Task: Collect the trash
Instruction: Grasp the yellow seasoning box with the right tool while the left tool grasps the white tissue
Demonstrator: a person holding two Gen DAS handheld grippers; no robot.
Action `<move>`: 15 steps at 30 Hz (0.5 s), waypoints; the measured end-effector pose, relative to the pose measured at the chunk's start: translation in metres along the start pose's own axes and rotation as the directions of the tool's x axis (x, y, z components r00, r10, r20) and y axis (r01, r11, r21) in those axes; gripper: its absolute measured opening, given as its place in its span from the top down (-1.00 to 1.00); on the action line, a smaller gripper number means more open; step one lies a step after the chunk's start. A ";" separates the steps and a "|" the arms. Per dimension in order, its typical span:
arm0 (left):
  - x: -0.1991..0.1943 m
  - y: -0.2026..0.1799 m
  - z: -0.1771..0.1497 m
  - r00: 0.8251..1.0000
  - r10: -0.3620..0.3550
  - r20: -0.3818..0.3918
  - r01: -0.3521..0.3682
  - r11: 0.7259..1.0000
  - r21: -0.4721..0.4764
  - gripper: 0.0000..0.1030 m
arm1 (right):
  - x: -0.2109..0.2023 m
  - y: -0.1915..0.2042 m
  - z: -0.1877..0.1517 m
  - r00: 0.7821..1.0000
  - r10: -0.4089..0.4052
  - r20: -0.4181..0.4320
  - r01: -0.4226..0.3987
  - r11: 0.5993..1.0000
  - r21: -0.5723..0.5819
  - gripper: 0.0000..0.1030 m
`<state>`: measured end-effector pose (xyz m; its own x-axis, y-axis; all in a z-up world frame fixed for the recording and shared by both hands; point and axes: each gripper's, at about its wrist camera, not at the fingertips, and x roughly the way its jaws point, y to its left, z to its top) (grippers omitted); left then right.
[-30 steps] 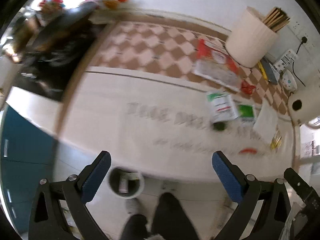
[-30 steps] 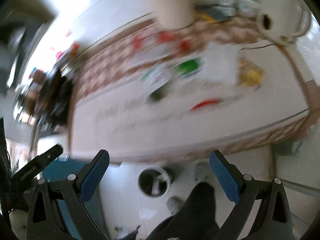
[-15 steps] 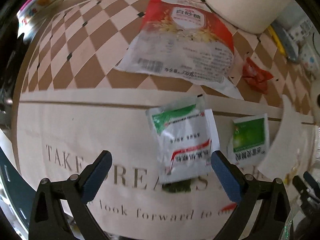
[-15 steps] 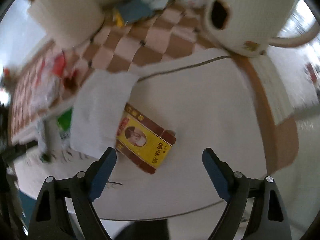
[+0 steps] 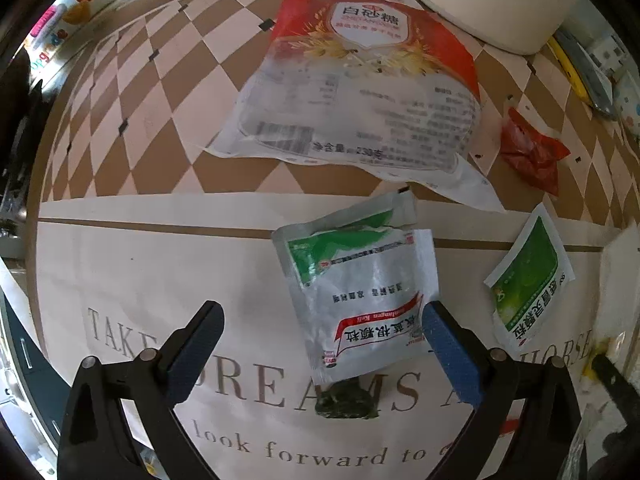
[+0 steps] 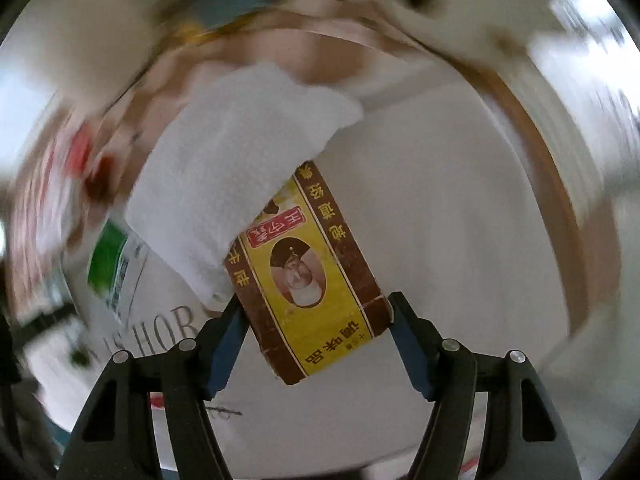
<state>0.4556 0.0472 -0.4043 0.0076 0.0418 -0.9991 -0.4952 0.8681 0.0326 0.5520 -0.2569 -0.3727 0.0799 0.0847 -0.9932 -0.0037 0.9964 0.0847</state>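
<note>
The left gripper (image 5: 322,330) is wide open and holds nothing. The silver sachet (image 5: 362,298) with green and red print lies flat on the white tablecloth (image 5: 160,272) between its fingers, nearer to the right pad (image 5: 450,350), which is just beside the sachet's edge. The right gripper (image 6: 316,330) is partly open around the yellow and brown box (image 6: 310,276). Both pads stand at the box's sides, but whether they press it cannot be told. A white paper towel (image 6: 236,168) covers the far end of the box.
</note>
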 end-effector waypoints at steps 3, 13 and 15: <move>0.006 -0.003 0.001 0.999 -0.034 -0.013 0.034 0.999 -0.001 -0.78 | 0.002 -0.008 -0.006 0.997 0.052 -0.061 -0.052 0.999 0.010 -0.72; -0.023 -0.010 0.001 0.997 -0.041 0.072 0.039 0.999 0.038 1.00 | 0.008 0.027 -0.008 0.992 -0.096 0.084 0.111 0.975 -0.193 -0.24; -0.032 -0.009 0.002 0.995 -0.035 0.093 0.031 0.999 0.043 1.00 | 0.004 0.029 -0.010 0.999 0.016 0.044 -0.008 0.986 -0.165 -0.23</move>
<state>0.4611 0.0393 -0.3721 0.1055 0.0574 -0.9928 -0.4567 0.8896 0.0028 0.5427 -0.2274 -0.3754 0.1234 0.1004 -0.9873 -0.1693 0.9824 0.0787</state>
